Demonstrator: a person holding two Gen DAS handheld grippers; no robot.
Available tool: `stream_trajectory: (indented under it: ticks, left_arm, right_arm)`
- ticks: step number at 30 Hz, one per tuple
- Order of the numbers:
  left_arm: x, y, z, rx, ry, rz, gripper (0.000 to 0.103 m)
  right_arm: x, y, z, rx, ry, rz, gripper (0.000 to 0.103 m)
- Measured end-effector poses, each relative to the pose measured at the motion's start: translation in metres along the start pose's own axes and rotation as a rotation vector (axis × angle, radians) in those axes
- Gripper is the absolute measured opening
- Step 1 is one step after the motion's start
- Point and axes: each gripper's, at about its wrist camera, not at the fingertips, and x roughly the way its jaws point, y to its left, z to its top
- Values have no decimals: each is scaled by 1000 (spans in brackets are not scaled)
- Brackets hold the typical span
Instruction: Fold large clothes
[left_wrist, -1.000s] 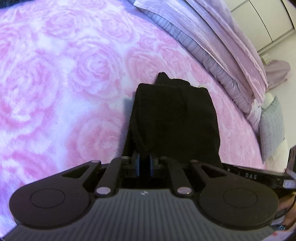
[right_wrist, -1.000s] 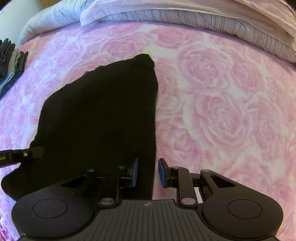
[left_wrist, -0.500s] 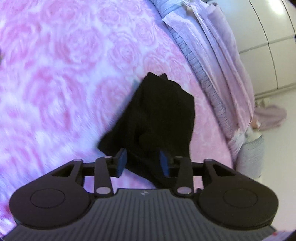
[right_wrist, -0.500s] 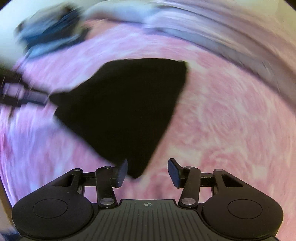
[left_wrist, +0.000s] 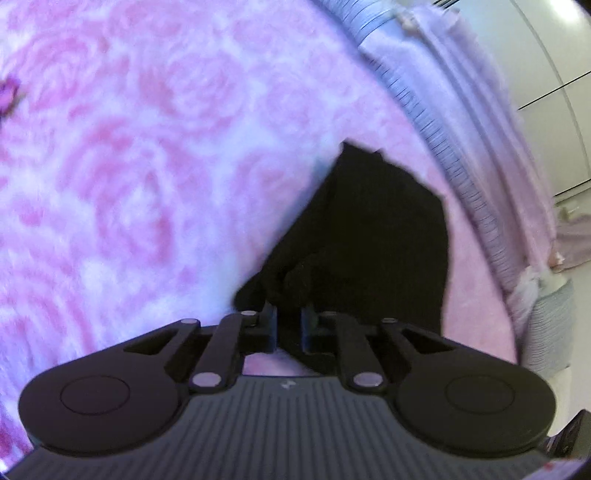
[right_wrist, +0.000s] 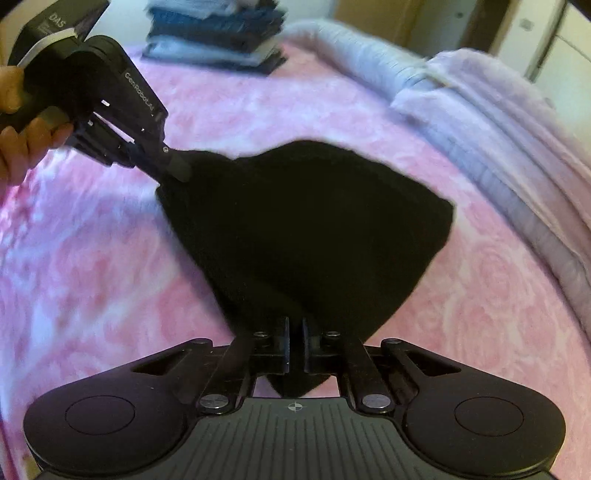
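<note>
Gripping the black garment (right_wrist: 314, 236) at two corners: left gripper (left_wrist: 289, 325) clamped on bunched cloth at one end, right gripper (right_wrist: 295, 343) pinched on the near point, both having just closed onto the fabric. Lying partly folded on the pink rose-patterned blanket (right_wrist: 461, 306), near corners raised. Likely mid-fold, starting another fold; next calls for carrying both corners together, level and in step, over the far edge, then laying them down flush before letting go. Beyond: a lilac quilt (right_wrist: 498, 129) bunched along the bed's edge, a stack of folded clothes (right_wrist: 218, 33) at the far side, white cupboard doors (left_wrist: 554, 74) behind.
</note>
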Motion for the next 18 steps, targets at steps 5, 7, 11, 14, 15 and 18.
stream_trajectory:
  ticks: [5, 7, 11, 14, 15, 18]
  left_arm:
    - [-8, -14, -4, 65, -17, 65, 16]
    - [-21, -27, -3, 121, -31, 108, 21]
    - [-53, -45, -1, 180, -73, 176, 20]
    - [-64, -64, -1, 243, -99, 155, 19]
    - [-61, -71, -2, 274, -91, 137, 19]
    - [-33, -88, -9, 391, -74, 160, 20]
  right_arm:
    - [-2, -15, 9, 85, 46, 55, 8]
    - [-14, -33, 13, 209, 64, 97, 18]
    - [-45, -68, 11, 501, -15, 149, 31]
    - [-46, -80, 12, 640, -46, 173, 31]
    - [-40, -81, 13, 663, -37, 171, 31]
    - [-19, -77, 16, 693, -19, 143, 31]
